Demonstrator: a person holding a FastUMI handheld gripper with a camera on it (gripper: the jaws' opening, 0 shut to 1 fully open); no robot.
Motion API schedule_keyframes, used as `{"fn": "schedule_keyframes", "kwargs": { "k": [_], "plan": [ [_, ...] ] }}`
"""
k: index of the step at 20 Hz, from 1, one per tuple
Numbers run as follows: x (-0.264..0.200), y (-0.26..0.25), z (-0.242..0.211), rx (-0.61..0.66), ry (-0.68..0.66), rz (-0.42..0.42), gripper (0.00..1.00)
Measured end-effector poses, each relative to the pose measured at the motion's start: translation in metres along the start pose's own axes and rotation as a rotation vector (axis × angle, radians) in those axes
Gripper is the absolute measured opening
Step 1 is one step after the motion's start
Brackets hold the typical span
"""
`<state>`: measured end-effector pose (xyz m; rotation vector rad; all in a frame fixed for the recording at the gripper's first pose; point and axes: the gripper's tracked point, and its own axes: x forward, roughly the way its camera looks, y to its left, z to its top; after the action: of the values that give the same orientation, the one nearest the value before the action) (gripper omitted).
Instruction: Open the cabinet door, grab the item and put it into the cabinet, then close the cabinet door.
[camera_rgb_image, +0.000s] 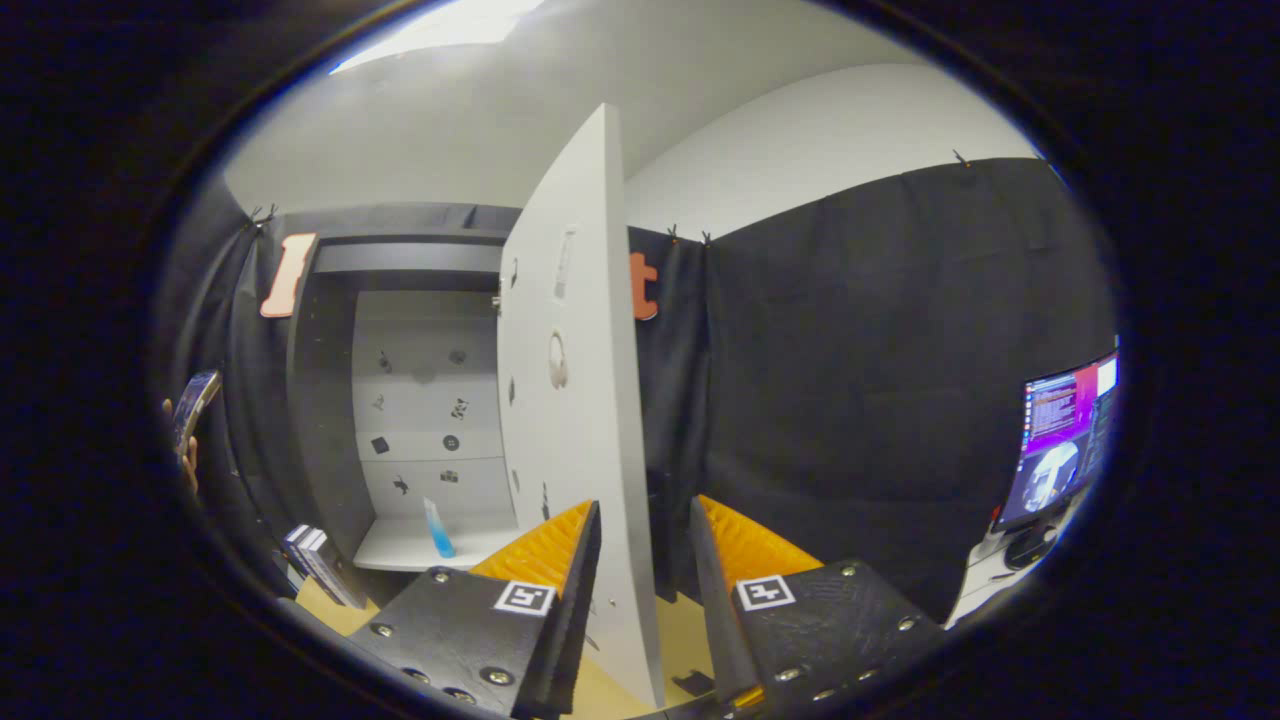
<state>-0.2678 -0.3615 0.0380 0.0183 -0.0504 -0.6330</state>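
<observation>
The cabinet (325, 400) stands open, with a dark frame and a white back panel dotted with small stickers. A small blue and white item (437, 528) stands upright on its white bottom shelf (400, 548). The white door (580, 400) is swung out towards me, and its free edge runs down between my fingers. My gripper (645, 503) is open, one finger on each side of the door's edge. A gap shows between the door and the right finger (740, 545). The left finger (545, 550) overlaps the door's face, so whether it touches is hidden.
A hand holding a phone (192, 408) shows left of the cabinet. Some dark boxes (320, 562) lean on the wooden tabletop (335, 612) below the cabinet. A lit monitor (1065, 440) sits on a white desk far to the right.
</observation>
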Motion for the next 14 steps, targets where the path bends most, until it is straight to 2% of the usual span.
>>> {"fn": "schedule_keyframes", "kwargs": {
  "k": [3,6,8,9,10,12,14],
  "plan": [
    [0.010,-0.028,0.001,-0.015,0.004,-0.064,0.51],
    [0.026,-0.040,-0.003,-0.020,0.014,-0.091,0.52],
    [0.037,-0.042,-0.002,-0.010,0.015,-0.092,0.57],
    [0.042,-0.038,-0.001,0.000,0.014,-0.066,0.64],
    [0.046,-0.037,-0.002,-0.004,0.013,-0.075,0.71],
    [0.052,-0.038,0.001,-0.021,-0.001,-0.080,0.76],
    [0.050,-0.034,0.002,-0.008,0.005,-0.051,0.76]
  ]
}}
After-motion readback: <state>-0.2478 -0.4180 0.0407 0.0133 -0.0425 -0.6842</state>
